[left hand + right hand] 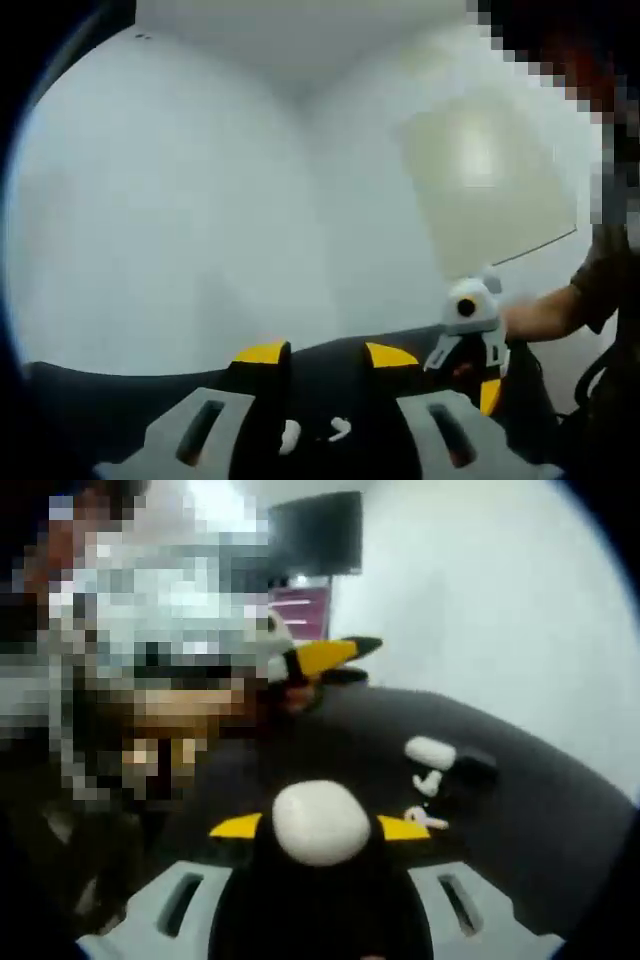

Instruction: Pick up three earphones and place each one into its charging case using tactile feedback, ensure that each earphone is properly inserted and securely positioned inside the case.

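Observation:
In the right gripper view a white rounded charging case point(320, 822) sits between my right gripper's point(320, 830) yellow-tipped jaws, which are shut on it above the dark table point(520, 810). Beyond it lie a second white case point(430, 750) and two white earphones point(428, 782) point(425, 820). My left gripper point(325, 657) shows at the upper middle, held by a hand. In the left gripper view my left gripper point(326, 354) stands open, with nothing between its jaws. Two white earphones point(290, 435) point(340, 430) lie on the dark table point(120, 400) below them. The right gripper point(470, 320) comes in from the right.
White walls point(180, 200) rise behind the table's far edge. A person's forearm point(545, 315) reaches in at the right of the left gripper view. A dark screen point(315, 532) and a purple shelf point(305, 610) stand at the back of the right gripper view.

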A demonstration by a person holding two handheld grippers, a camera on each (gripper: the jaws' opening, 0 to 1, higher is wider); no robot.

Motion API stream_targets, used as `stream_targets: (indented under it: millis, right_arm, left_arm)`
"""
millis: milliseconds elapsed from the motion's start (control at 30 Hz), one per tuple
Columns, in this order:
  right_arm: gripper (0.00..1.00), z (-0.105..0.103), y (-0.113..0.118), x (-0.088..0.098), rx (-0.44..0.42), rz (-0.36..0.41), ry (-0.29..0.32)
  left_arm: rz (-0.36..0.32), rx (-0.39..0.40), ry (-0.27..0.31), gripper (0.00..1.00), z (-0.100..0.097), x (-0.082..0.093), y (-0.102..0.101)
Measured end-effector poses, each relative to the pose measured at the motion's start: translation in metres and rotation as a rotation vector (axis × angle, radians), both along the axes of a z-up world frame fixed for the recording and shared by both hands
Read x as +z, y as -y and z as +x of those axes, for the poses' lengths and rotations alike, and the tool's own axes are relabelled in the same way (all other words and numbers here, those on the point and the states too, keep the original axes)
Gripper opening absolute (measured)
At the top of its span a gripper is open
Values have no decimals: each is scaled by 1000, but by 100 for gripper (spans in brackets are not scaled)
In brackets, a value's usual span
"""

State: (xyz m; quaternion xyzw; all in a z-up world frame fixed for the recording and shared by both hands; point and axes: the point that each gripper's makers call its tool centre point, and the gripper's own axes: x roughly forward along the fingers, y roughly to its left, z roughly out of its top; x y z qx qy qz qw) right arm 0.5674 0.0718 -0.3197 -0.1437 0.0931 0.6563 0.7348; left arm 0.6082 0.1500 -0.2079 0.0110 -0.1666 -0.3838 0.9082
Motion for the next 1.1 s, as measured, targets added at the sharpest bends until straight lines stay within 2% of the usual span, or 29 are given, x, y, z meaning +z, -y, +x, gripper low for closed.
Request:
stream_targets:
  millis: [67, 200, 300, 433, 600, 667, 733, 767, 867, 1000, 1100]
  right_arm:
    - [45, -1, 0, 0, 6, 3, 8]
    - [45, -1, -1, -1, 4, 8, -16]
    - [39, -6, -2, -2, 2, 1, -9]
    - [38, -6, -2, 3, -2, 2, 107]
    - [38, -9, 1, 14, -23, -23, 362]
    - [38, -2, 7, 17, -69, -71, 466]
    - [38, 15, 18, 25, -158, -108, 563]
    - [38, 24, 25, 30, -210, -116, 593]
    - [38, 51, 45, 45, -366, -74, 590]
    - [38, 106, 96, 46, -653, -55, 428]
    - [38, 131, 125, 41, -806, -8, 279]
  left_arm:
    - [2, -3, 3, 26, -1, 0, 1]
    - [-20, 4, 0, 26, 1, 2, -2]
    - [-4, 16, -4, 26, 3, 0, -1]
    - [25, 31, 14, 26, 2, -1, 1]
    - [19, 74, 1, 24, 9, -3, -7]
    - [15, 83, -5, 24, 11, -3, -10]
    - [15, 94, -13, 24, 13, -4, -11]
    - [12, 97, -13, 24, 13, -4, -12]
    - [-28, 82, 8, 25, 7, 3, -14]
    - [-49, 113, 19, 25, 9, 7, -22]
    - [-44, 150, 29, 24, 11, 8, -27]
